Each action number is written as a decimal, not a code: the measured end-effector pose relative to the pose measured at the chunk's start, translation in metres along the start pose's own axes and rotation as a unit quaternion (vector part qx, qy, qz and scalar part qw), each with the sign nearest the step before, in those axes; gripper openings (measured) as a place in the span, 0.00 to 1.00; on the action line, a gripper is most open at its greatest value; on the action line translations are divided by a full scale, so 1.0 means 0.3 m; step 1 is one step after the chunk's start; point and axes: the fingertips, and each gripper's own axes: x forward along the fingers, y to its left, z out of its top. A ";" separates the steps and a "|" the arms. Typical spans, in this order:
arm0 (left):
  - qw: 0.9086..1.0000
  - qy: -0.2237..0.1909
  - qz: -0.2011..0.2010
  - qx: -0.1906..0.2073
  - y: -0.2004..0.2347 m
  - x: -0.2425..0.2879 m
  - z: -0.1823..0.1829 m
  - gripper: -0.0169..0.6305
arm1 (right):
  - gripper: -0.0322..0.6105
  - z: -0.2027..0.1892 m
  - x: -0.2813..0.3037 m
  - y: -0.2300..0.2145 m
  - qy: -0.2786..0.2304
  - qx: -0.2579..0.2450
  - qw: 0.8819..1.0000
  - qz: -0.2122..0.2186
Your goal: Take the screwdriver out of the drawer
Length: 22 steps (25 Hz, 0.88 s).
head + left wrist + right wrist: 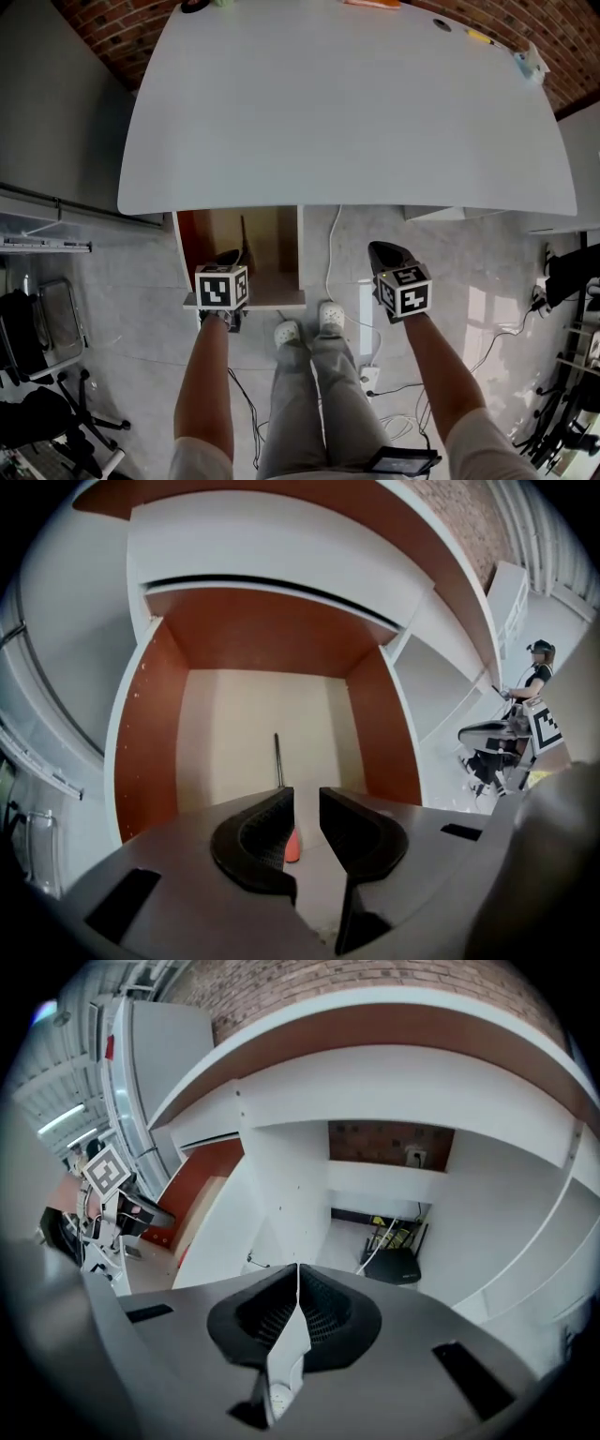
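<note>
**White desk, open drawer: setting the left jaws on the screwdriver**

Broad, curved white desk surface (347,103) fills the top of the head view. Under its front edge the wooden drawer with red-brown sides and a pale beige floor (190,239) stands open. The left gripper (307,803) hangs over the drawer's front end, its jaws parted by a narrow gap and clamping nothing. The right gripper (297,1279) is held well to the side above the room's floor, jaws pressed together and empty.

The slim screwdriver with a dark shaft and an orange handle (278,761) lies flat and lengthwise on the drawer floor. Its orange end shows through the gap between the left jaws, apparently beneath them rather than gripped.

The step in hand looks like the descent and grasp. It should go best if the jaws widen first, then drop straight down astride the handle, which is thicker than the shaft. They should close across it only once both pads sit low beside it, clear of the drawer's front panel.
</note>
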 end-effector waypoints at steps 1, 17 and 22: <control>1.000 0.009 0.004 -0.007 0.010 0.015 -0.011 0.17 | 0.08 -0.016 0.015 -0.018 0.007 0.013 1.000 -0.005; 0.993 0.111 0.012 -0.030 0.056 0.204 -0.072 0.18 | 0.08 -0.124 0.156 -0.122 0.041 0.051 0.998 -0.016; 0.990 0.128 0.045 -0.036 0.105 0.240 -0.092 0.18 | 0.08 -0.143 0.185 -0.118 0.047 0.049 0.998 -0.013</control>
